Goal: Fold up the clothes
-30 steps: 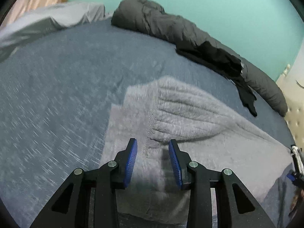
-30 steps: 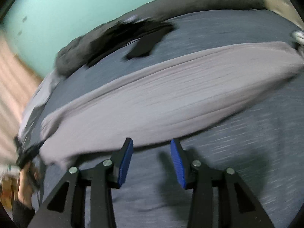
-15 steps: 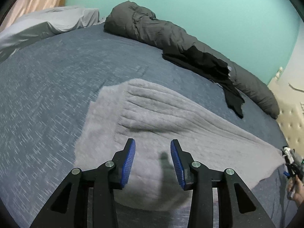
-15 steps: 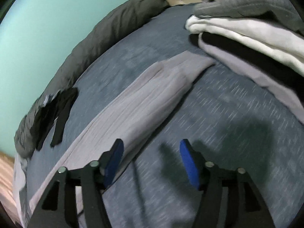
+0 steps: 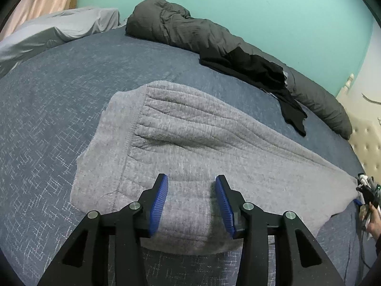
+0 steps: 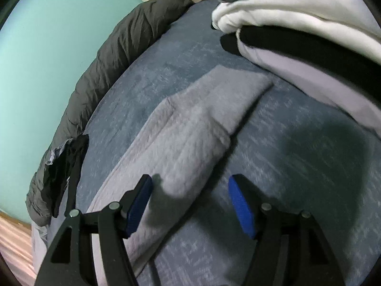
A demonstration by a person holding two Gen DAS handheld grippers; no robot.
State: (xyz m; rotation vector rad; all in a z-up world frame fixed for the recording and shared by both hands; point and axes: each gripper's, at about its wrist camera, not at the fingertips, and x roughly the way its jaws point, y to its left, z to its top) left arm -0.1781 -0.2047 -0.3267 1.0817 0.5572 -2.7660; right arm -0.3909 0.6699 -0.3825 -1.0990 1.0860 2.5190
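The grey sweater (image 5: pixel 190 143) lies flat on the blue bed (image 5: pixel 47 119). The left gripper (image 5: pixel 191 202) hovers over its 6 o'clock edge, jaws opening, pinching nothing. The right gripper (image 6: pixel 190 202) hangs over the sweater's narrow end (image 6: pixel 190 143), jaws opening and empty, with stacked clothes (image 6: pixel 309 35) at 1 o'clock.

You see a turquoise wall (image 5: pixel 262 12) across the top, a tufted cream headboard (image 5: pixel 366 140) far right, peach curtain (image 5: pixel 42 2) upper left.

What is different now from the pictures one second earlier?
The right gripper swung along the grey garment to its narrow end near the clothes pile, jaws opening. The left gripper is opening too, over the garment. Neither holds anything; the garment stayed flat.
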